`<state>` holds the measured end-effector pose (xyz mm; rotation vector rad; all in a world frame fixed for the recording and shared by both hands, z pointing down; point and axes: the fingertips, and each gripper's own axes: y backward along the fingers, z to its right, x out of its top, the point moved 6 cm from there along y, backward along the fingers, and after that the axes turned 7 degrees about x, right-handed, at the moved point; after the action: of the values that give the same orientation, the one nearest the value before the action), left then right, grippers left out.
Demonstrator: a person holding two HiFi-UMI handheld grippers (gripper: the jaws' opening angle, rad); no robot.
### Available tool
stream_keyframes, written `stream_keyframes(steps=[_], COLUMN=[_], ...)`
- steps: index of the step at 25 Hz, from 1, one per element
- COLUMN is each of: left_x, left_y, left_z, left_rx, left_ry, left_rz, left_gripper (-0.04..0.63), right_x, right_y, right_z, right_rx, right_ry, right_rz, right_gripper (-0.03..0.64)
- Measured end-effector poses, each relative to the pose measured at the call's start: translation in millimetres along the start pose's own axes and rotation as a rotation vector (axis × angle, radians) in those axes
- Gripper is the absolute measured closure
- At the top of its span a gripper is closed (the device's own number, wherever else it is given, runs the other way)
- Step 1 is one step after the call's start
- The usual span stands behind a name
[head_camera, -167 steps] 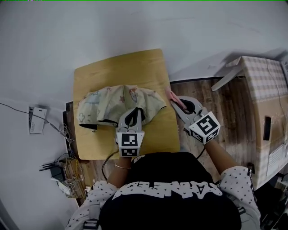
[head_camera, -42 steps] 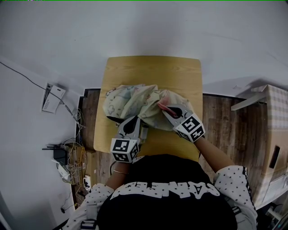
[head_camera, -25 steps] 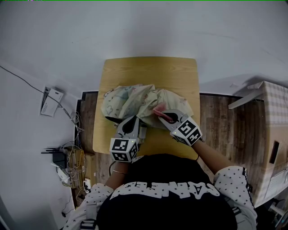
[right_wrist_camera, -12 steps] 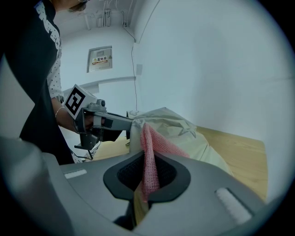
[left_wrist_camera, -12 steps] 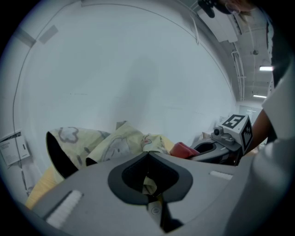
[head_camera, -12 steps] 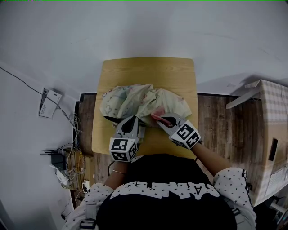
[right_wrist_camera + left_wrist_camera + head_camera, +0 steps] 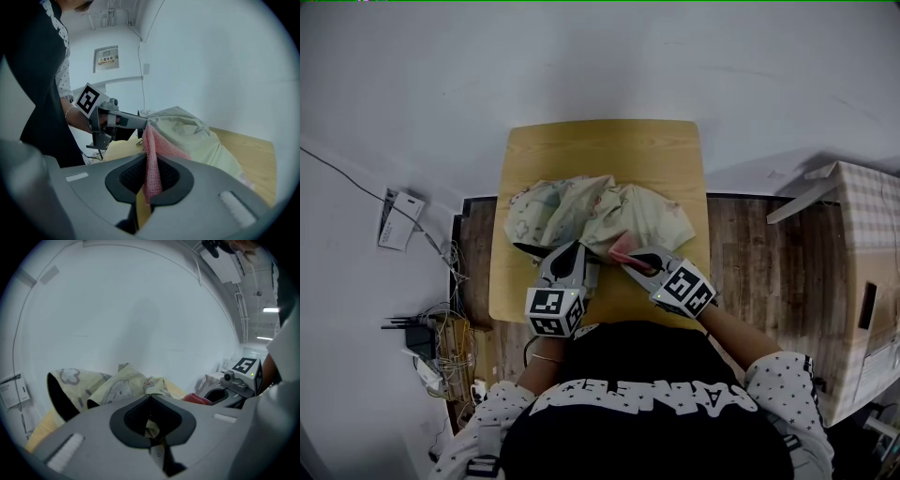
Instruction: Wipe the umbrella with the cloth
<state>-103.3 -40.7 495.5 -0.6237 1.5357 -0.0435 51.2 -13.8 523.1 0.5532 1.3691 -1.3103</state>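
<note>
Found the umbrella (image 7: 600, 211), pale yellow with cartoon prints, lying collapsed and rumpled across the middle of a small wooden table (image 7: 600, 150). Noted the left gripper (image 7: 577, 249) at the canopy's near edge, closed and pinching a fold of the yellow fabric. Confirmed this in the left gripper view, with a scrap of canopy caught between the 2 jaws. Saw the right gripper (image 7: 626, 264) just beside it, on its right, clamped on a pink cloth (image 7: 619, 247). Read the same in the right gripper view: cloth standing upright between the 2 jaws, its free upper part laid against the umbrella's near side. Placed both grippers close together over the table's near half, each angled down toward the canopy. Spotted, off the table, a cardboard box (image 7: 862, 281) on the wooden floor (image 7: 750, 253) to the right. Spotted also a tangle of cables (image 7: 441, 347) by the wall to the left.
</note>
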Motion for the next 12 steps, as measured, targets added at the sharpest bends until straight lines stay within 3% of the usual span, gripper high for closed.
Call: stream_keyframes(steps=[12], left_x=[-1.4], left_y=[-1.6], left_z=[-0.2], left_rx=[-0.008], left_ry=[-0.007], left_rz=[-0.008], left_gripper=[0.594], right_x=[-6.1], right_y=[-2.4], right_z=[-23.6], right_rx=[0.092], right_ry=[0.003], right_rz=[-0.009], right_gripper=[0.583])
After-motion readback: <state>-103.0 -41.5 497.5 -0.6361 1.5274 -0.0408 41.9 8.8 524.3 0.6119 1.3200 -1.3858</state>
